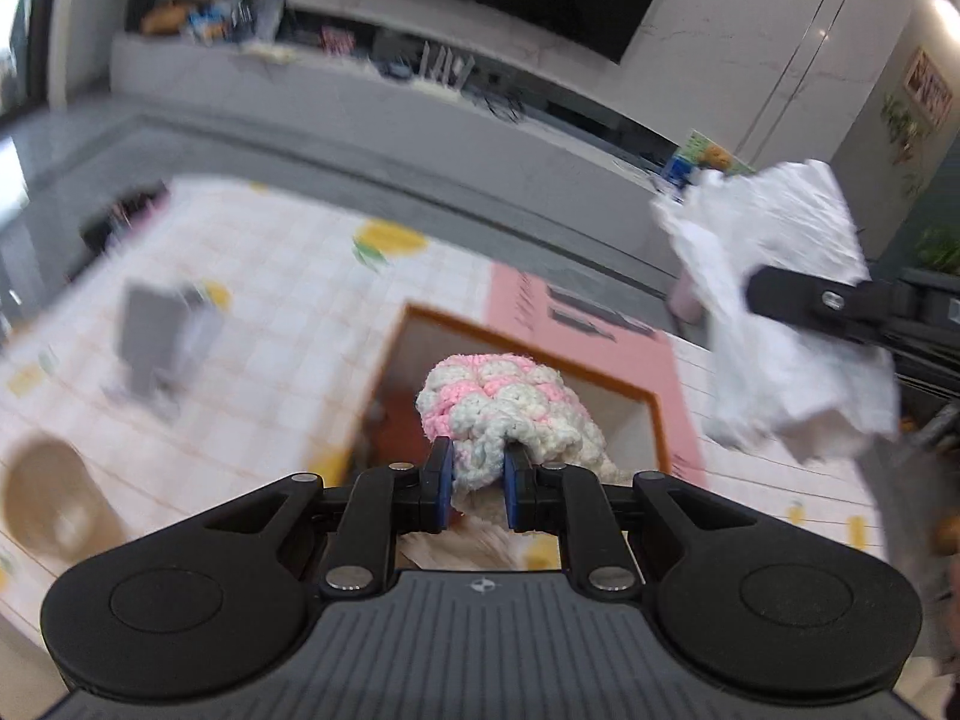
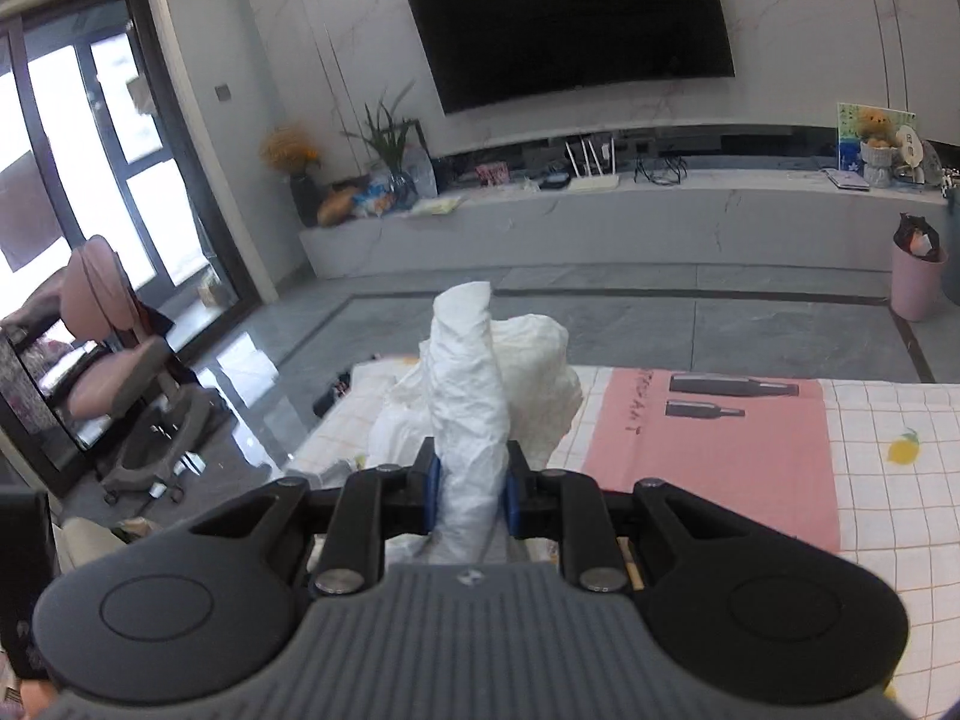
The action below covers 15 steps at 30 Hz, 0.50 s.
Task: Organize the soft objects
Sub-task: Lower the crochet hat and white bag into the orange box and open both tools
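The left gripper tilts downward, its jaws pinched narrow on a pink-and-white crocheted piece that bulges ahead of the fingertips above an orange-rimmed box. The right gripper angles down over the checked tablecloth, jaws clamped on a crumpled white cloth that rises between and beyond its fingers.

I see a knobbly crocheted yarn piece, a crinkled matt white cloth and a glossy stone floor.
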{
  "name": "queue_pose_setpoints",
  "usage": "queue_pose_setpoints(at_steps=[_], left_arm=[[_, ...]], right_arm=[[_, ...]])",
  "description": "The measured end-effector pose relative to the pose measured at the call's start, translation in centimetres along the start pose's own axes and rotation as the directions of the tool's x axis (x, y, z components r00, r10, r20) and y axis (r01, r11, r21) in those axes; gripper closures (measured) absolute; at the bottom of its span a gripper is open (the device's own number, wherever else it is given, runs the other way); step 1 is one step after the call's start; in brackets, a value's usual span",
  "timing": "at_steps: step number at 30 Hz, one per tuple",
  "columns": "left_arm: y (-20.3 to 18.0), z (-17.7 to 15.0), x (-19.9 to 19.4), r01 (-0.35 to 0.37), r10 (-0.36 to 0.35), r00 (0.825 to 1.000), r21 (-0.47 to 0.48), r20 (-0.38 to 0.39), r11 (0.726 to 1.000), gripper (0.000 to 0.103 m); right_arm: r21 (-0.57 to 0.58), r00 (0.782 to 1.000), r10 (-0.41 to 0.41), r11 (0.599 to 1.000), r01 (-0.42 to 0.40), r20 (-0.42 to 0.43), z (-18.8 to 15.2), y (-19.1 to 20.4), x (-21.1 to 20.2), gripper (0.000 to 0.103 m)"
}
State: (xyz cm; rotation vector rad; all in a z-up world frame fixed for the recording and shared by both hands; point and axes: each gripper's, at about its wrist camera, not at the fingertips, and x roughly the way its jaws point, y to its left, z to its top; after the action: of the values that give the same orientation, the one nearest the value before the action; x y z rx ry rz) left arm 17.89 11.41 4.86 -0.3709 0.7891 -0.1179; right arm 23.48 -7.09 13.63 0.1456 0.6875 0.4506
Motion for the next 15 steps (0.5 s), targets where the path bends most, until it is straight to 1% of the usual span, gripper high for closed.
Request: queue_pose_setpoints(at_steps=[3, 5, 8, 11, 13, 15], left_arm=[[0.5, -1.0, 2.4, 0.031, -0.032, 0.999, -0.015, -0.036, 0.999, 0.085], [0.9, -1.4, 4.1, 0.063, -0.065, 0.996, -0.043, -0.058, 0.997, 0.085], [0.8, -1.9, 6.6, 0.072, -0.078, 0.991, -0.058, -0.105, 0.996, 0.085], [0.1, -2.8, 8.4, 0.060, -0.061, 0.987, -0.012, -0.150, 0.998, 0.085], [-0.3, -3.1, 9.3, 0.027, -0.024, 0.987, 0.017, -0.157, 0.999, 0.085], [-0.7, -3.4, 10.0, 0.006, 0.003, 0.984, 0.052, -0.180, 0.999, 0.083]], right_arm=[[-0.004, 0.999, -0.029, 1.000, 0.029, -0.042, -1.1, -0.3, 1.9, 0.084], [-0.002, 0.997, -0.045, 0.999, 0.045, -0.062, -2.1, -1.0, 2.9, 0.084], [-0.006, 0.994, -0.089, 0.996, 0.089, -0.058, -3.2, -1.5, 4.3, 0.084], [-0.032, 0.993, -0.098, 0.995, 0.096, -0.064, -3.9, -1.8, 5.2, 0.084], [-0.054, 0.992, -0.105, 0.993, 0.101, -0.072, -4.1, -1.9, 5.8, 0.084], [-0.066, 0.988, -0.138, 0.989, 0.134, -0.075, -4.4, -2.0, 6.2, 0.084]])
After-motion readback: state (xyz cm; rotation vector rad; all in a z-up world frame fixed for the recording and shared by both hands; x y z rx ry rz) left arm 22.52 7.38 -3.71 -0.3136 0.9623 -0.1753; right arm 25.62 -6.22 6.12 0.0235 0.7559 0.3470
